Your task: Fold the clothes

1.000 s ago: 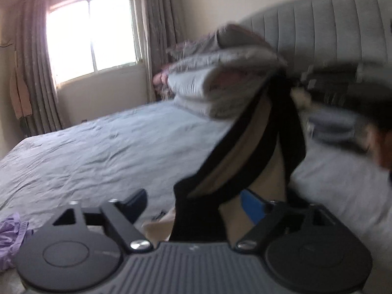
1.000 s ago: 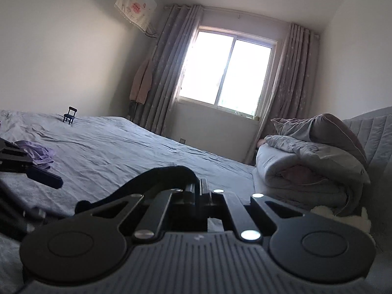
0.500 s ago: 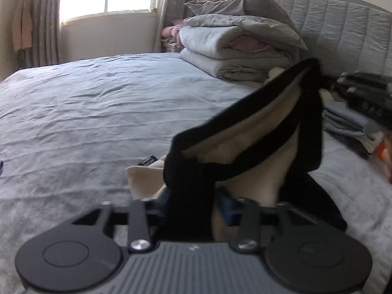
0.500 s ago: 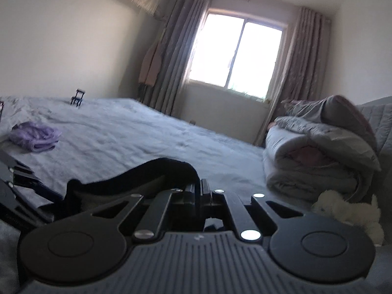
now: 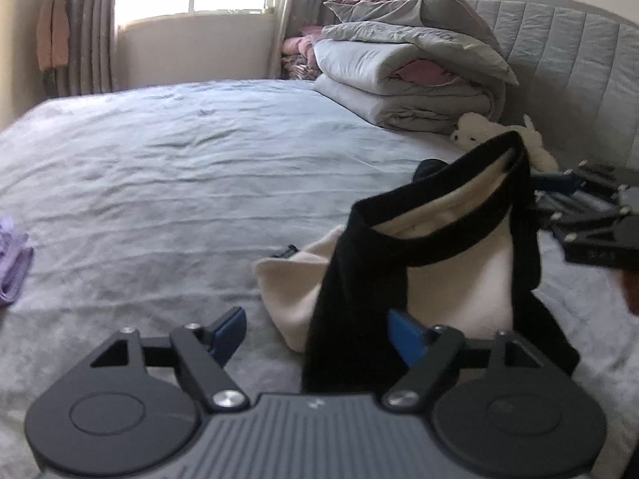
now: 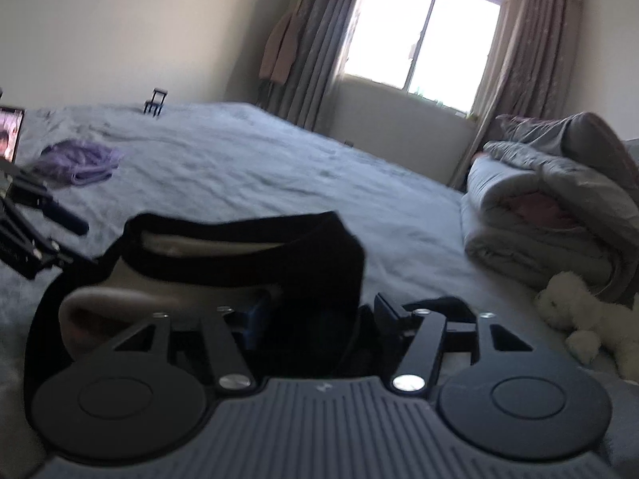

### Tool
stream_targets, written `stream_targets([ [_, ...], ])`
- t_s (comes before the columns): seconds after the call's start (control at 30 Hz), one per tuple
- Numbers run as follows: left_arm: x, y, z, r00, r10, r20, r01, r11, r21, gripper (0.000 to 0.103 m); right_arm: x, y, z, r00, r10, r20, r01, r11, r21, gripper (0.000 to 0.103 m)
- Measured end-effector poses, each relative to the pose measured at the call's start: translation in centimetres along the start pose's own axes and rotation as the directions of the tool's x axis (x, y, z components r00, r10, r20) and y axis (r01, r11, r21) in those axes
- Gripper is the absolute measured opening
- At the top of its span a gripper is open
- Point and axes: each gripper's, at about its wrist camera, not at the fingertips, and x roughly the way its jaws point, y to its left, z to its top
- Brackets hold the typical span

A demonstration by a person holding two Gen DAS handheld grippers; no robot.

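Garment (image 5: 451, 267): one, black-cream. Purple cloth (image 6: 80, 161): one. Both grippers' fingers (image 5: 227, 331) just spread apart, unclamped.

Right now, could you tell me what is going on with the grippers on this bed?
A person is folding a black-and-cream garment on the bed with two handheld grippers. The left gripper and the right gripper have both just been opening; the garment still lies between each pair of jaws but is no longer pinched. It is slumping onto the bed. A purple garment waits further off.
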Motion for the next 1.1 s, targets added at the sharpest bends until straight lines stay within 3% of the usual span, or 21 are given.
stream_targets([
  [0.27, 2.0, 0.0, -0.5, 0.996, -0.054, -0.070, 0.048, 0.996, -0.077, 0.081, 2.1, -0.3, -1.0, 0.989, 0.050, -0.139, -0.042, 0.997, 0.060, 0.061],
  [0.3, 2.1, 0.0, -0.6, 0.995, -0.064, -0.075, 0.058, 0.995, -0.079, 0.075, 2.3, -0.2, -1.2, 0.986, 0.053, -0.156, -0.044, 0.997, 0.062, 0.061],
  [0.37, 2.0, -0.8, -0.7, 0.995, -0.072, -0.068, 0.070, 0.997, -0.039, 0.049, 2.8, 0.1, -1.5, 0.980, 0.057, -0.189, -0.045, 0.997, 0.065, 0.061],
  [0.43, 1.8, -1.3, -0.8, 0.995, -0.066, -0.072, 0.066, 0.998, -0.007, 0.014, 3.2, 0.2, -1.6, 0.977, 0.054, -0.204, -0.041, 0.997, 0.069, 0.061],
  [0.47, 1.8, -1.5, -0.9, 0.995, -0.066, -0.080, 0.066, 0.998, 0.002, 0.009, 3.3, 0.3, -1.7, 0.976, 0.052, -0.209, -0.038, 0.997, 0.072, 0.055],
  [0.5, 1.9, -1.8, -1.0, 0.994, -0.064, -0.089, 0.066, 0.998, 0.017, 0.006, 3.4, 0.4, -1.7, 0.976, 0.049, -0.212, -0.034, 0.997, 0.074, 0.040],
  [0.57, 1.8, -2.5, -1.2, 0.994, -0.060, -0.092, 0.066, 0.995, 0.069, 0.006, 3.7, 0.8, -1.7, 0.978, 0.025, -0.208, -0.013, 0.998, 0.061, 0.023],
  [0.7, 1.8, -3.2, -1.5, 0.992, -0.067, -0.107, 0.079, 0.990, 0.114, 0.009, 4.0, 2.3, -1.9, 0.981, -0.015, -0.195, 0.017, 1.000, 0.006, 0.023],
  [0.77, 1.8, -2.9, -1.5, 0.994, -0.054, -0.100, 0.063, 0.994, 0.087, 0.019, 4.1, 2.7, -2.1, 0.981, -0.019, -0.194, 0.017, 1.000, -0.013, 0.026],
  [0.83, 1.8, -2.5, -1.6, 0.996, -0.022, -0.091, 0.027, 0.998, 0.058, 0.049, 4.1, 2.5, -2.3, 0.979, -0.008, -0.206, 0.007, 1.000, -0.005, 0.028],
  [0.9, 1.9, -2.2, -1.8, 0.997, 0.012, -0.080, -0.010, 0.999, 0.034, 0.057, 4.1, 2.0, -2.5, 0.978, 0.009, -0.210, -0.006, 1.000, 0.013, 0.028],
  [0.97, 2.0, -2.1, -2.0, 0.997, -0.003, -0.076, 0.006, 0.999, 0.032, 0.055, 4.1, 1.8, -2.7, 0.976, 0.024, -0.214, -0.019, 0.999, 0.029, 0.029],
  [1.0, 2.0, -2.1, -2.1, 0.997, -0.013, -0.074, 0.016, 0.999, 0.034, 0.048, 4.2, 1.8, -2.8, 0.976, 0.028, -0.216, -0.021, 0.999, 0.032, 0.029],
  [1.1, 1.9, -2.7, -2.1, 0.996, -0.034, -0.077, 0.038, 0.998, 0.049, 0.016, 4.5, 2.4, -2.6, 0.976, 0.008, -0.216, -0.006, 1.000, 0.012, 0.029],
])
